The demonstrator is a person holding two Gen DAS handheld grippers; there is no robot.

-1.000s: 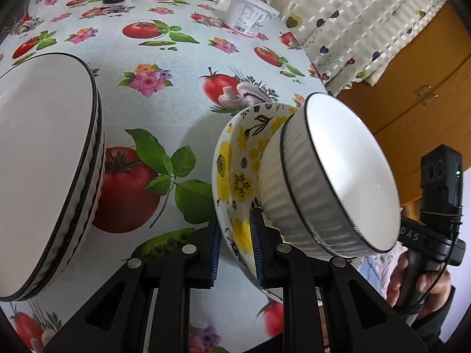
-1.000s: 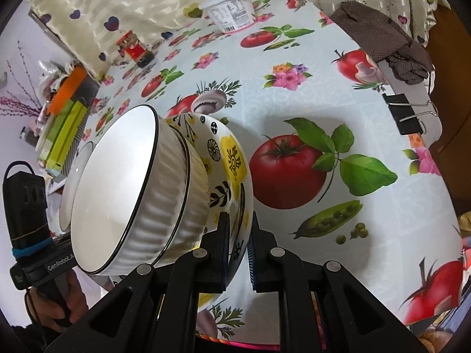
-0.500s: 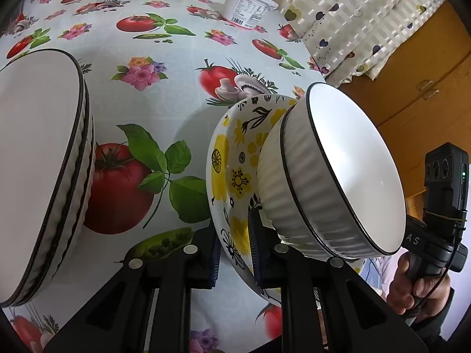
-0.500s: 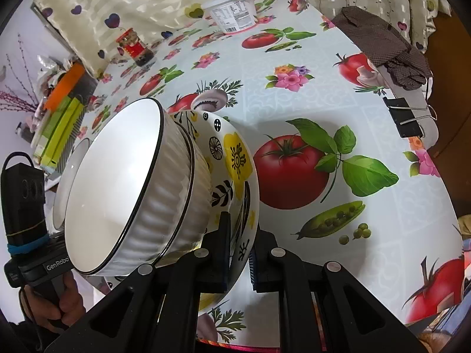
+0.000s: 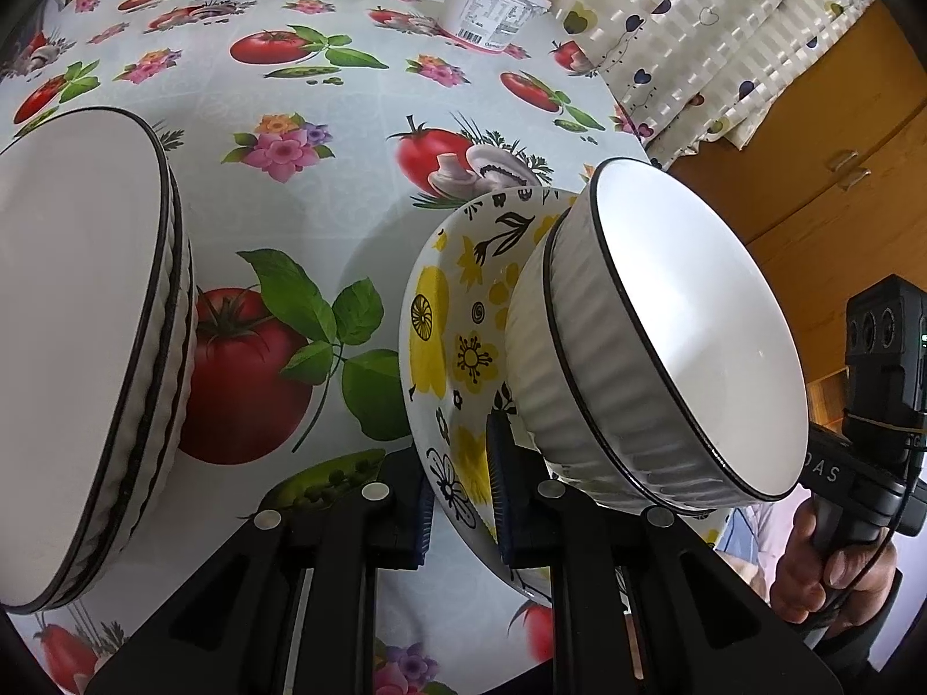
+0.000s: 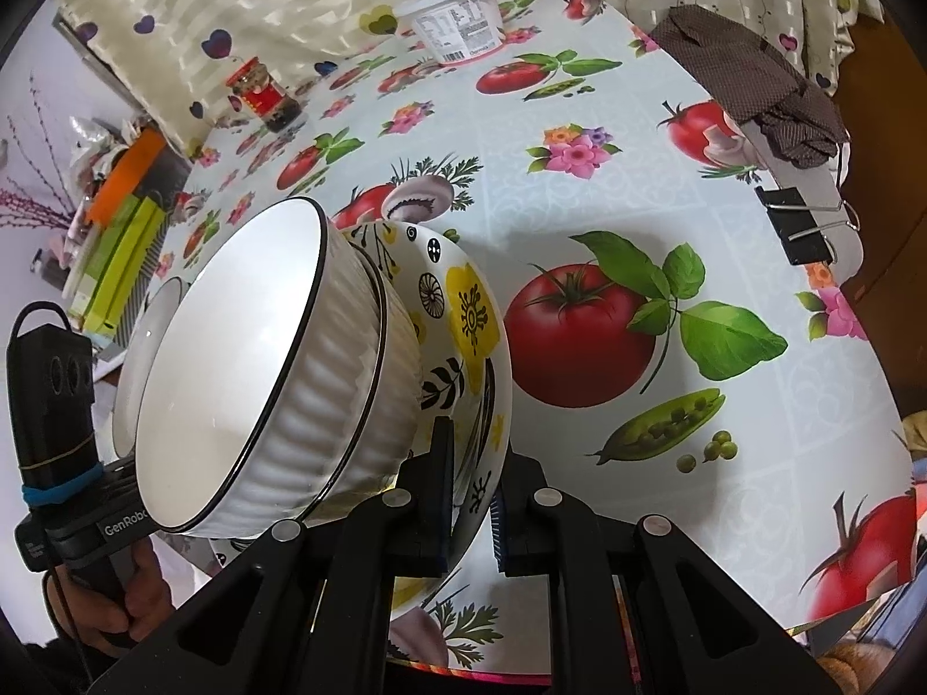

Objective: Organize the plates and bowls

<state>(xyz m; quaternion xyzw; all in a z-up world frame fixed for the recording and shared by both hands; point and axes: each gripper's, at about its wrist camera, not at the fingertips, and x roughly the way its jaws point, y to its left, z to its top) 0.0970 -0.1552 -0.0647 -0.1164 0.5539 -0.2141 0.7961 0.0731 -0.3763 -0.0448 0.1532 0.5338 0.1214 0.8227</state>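
Soft, even daylight is filling both views, leaving colours bright and saturated. Glare is washing out the white bowl [image 5: 689, 341] interior in the left wrist view, and a paler sheen is lying across the same bowl [image 6: 232, 359] in the right wrist view. A faint shadow is spreading on the tablecloth [image 5: 324, 116] at about 11 o'clock from the floral plate [image 5: 457, 347]. Fisheye distortion is bending the table edge, and black vignetting is darkening every corner. Near objects are staying sharp; far edges are softening slightly.
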